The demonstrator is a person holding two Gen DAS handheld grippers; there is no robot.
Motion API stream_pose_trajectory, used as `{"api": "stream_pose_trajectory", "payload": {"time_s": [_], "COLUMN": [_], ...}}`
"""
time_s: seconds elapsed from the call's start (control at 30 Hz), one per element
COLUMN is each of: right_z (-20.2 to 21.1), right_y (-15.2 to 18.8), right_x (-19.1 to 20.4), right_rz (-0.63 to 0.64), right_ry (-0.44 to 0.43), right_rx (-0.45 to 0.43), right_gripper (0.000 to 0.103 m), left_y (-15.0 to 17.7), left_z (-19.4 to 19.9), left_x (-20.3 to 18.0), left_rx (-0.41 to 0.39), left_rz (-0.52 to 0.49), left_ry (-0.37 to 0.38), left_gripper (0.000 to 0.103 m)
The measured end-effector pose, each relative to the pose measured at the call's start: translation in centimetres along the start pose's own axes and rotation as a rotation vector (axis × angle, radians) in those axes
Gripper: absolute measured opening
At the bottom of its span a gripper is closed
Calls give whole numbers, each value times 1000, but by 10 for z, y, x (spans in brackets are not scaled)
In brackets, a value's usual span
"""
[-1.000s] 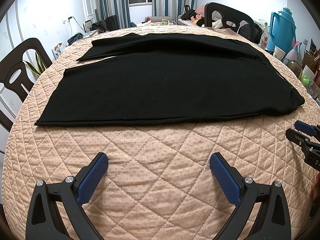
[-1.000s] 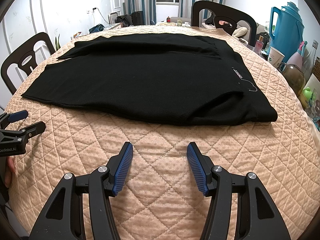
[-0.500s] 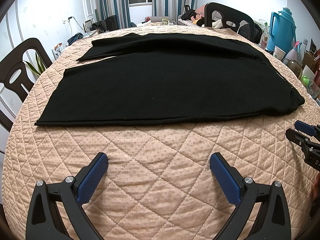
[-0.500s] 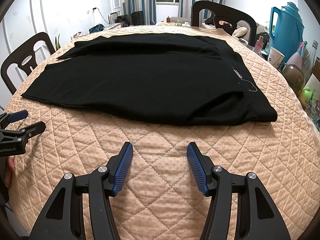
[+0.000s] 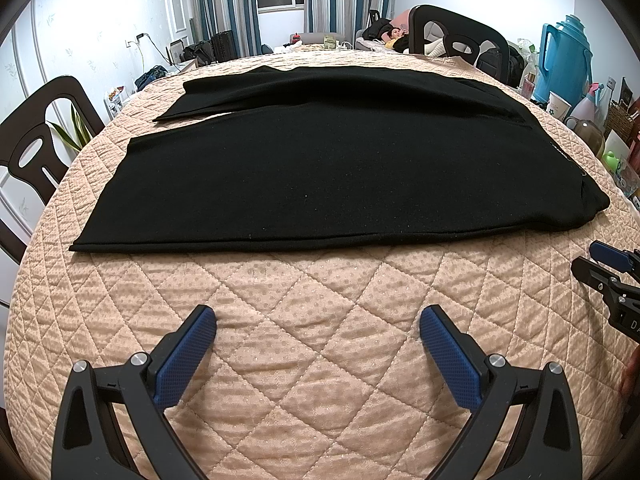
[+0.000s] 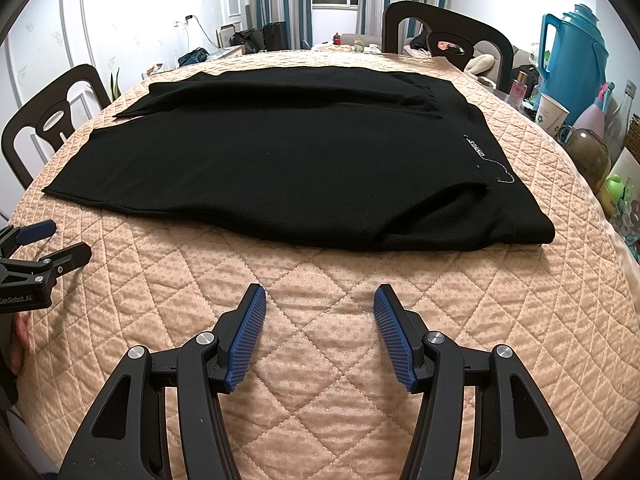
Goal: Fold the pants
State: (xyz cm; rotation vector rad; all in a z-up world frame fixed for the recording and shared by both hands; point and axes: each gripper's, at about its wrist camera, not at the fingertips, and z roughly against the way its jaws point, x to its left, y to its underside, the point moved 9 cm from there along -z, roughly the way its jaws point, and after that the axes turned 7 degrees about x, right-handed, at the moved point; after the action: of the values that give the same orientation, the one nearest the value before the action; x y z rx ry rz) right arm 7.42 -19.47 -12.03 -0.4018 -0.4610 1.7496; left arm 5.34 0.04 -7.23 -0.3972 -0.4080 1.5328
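Observation:
Black pants (image 5: 328, 168) lie flat across the quilted peach table cover (image 5: 304, 320), legs to the left, waist to the right; they also show in the right wrist view (image 6: 280, 176). A white logo (image 6: 478, 148) sits near the waist. My left gripper (image 5: 318, 328) is open and empty, on the near side of the pants' front edge. My right gripper (image 6: 320, 304) is open and empty, near the waist end. Each gripper shows in the other's view: the right one (image 5: 600, 264), the left one (image 6: 48, 244).
Dark chairs stand at the left (image 5: 28, 144) and the far side (image 6: 440, 36). A blue thermos jug (image 6: 572, 60), a paper cup (image 6: 552, 114), bottles and a brown jar (image 6: 588, 156) crowd the right table edge.

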Motion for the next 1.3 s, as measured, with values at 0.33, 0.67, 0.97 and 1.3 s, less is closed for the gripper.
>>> {"api": "stream_pose_trajectory", "payload": {"time_s": [0.33, 0.67, 0.97, 1.3], "right_z": [1, 1, 1, -4], "right_y": [0, 1, -4, -22], "right_x": [0, 0, -46, -112], "right_rz": [1, -9, -178, -508], "right_ry": [2, -38, -103, -266], "right_rx": [0, 1, -16, -84], "right_gripper": [57, 57, 57, 57], "left_y": [0, -1, -17, -36], "left_z": [0, 1, 2, -6], "left_x": [0, 4, 67, 115], "left_rx": [0, 1, -41, -92], "left_rz": [0, -7, 216, 440], "left_ry": [0, 24, 71, 214], "left_gripper": [103, 103, 103, 101]}}
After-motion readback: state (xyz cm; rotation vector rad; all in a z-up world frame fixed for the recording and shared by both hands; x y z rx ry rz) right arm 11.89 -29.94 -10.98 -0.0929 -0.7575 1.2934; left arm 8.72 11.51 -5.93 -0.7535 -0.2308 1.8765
